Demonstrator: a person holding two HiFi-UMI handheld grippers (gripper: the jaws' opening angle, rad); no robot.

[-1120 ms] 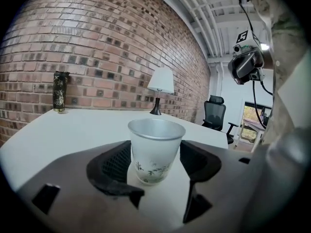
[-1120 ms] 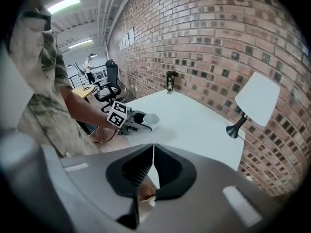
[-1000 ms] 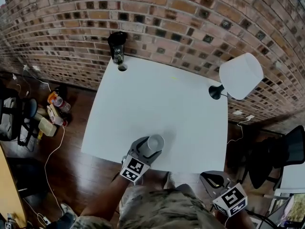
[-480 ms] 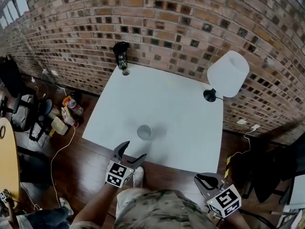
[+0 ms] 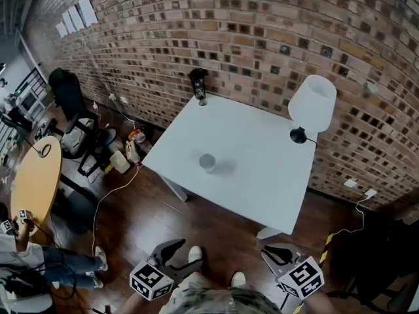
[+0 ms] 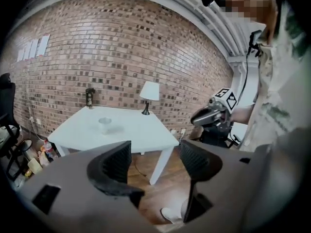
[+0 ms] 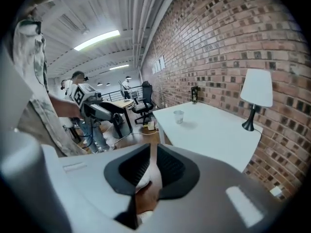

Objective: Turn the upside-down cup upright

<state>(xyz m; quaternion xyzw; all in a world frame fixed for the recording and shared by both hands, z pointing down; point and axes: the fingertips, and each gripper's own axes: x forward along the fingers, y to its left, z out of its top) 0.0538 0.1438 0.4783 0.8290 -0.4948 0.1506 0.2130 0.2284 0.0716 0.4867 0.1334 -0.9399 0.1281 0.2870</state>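
The clear cup [image 5: 207, 162] stands upright, mouth up, near the left side of the white table [image 5: 262, 175]. It is small in the left gripper view [image 6: 104, 123] and the right gripper view [image 7: 179, 116]. Both grippers hang well back from the table, over the wooden floor. My left gripper [image 5: 182, 252] is open with nothing between its jaws [image 6: 154, 152]; they have just been closing a little. My right gripper [image 5: 272, 254] is shut on nothing, with only a thin slit between its pads [image 7: 151, 152].
A white lamp [image 5: 313, 103] stands at the table's far right and a dark bottle [image 5: 198, 86] at its far corner, by the brick wall. An office chair [image 5: 72, 97], floor clutter [image 5: 124, 156], a round wooden table [image 5: 36, 182] and a person [image 5: 26, 260] are on the left.
A second ago my left gripper held the cup at the table's near edge. It let go, the cup now stands on the table, and both grippers have drawn far back.
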